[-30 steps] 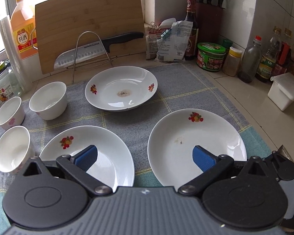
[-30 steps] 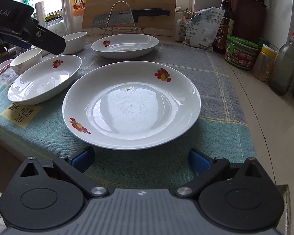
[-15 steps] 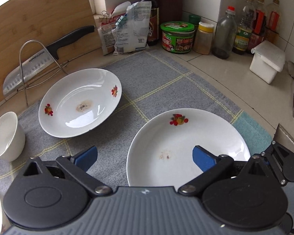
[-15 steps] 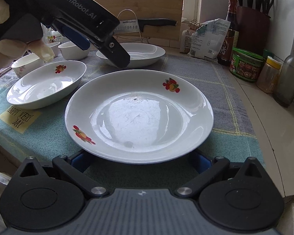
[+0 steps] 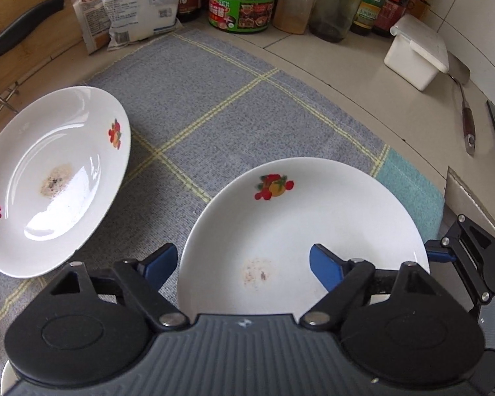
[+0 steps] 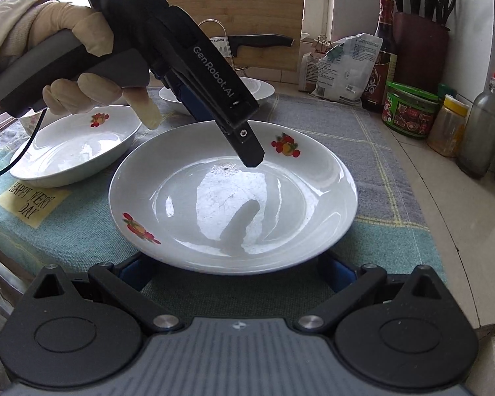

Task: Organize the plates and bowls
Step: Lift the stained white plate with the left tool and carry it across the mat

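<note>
Three white plates with fruit prints lie on a grey and teal checked cloth (image 5: 234, 105). The near right plate (image 5: 313, 217) (image 6: 234, 198) lies between both grippers. My left gripper (image 5: 241, 265) is open above its left rim, one pad over the plate and one over the cloth; it shows from the side in the right wrist view (image 6: 234, 122). My right gripper (image 6: 237, 272) is open, its pads low at the plate's near edge and partly hidden under the rim. A second plate (image 5: 49, 178) (image 6: 257, 89) lies behind. A third plate (image 6: 76, 145) lies at left.
Along the back wall stand a cutting board (image 6: 247, 0), a cleaver on a wire rack (image 6: 257, 41), food bags (image 5: 132, 3), a green-lidded jar (image 5: 241, 0), bottles (image 6: 481, 125) and a knife block (image 6: 419, 43). A white box (image 5: 415, 52) and a spatula (image 5: 467, 115) lie right.
My left gripper has swung right and come down over the near right plate; the bowls have left its view. My right gripper has moved in so its pads reach the plate's near rim.
</note>
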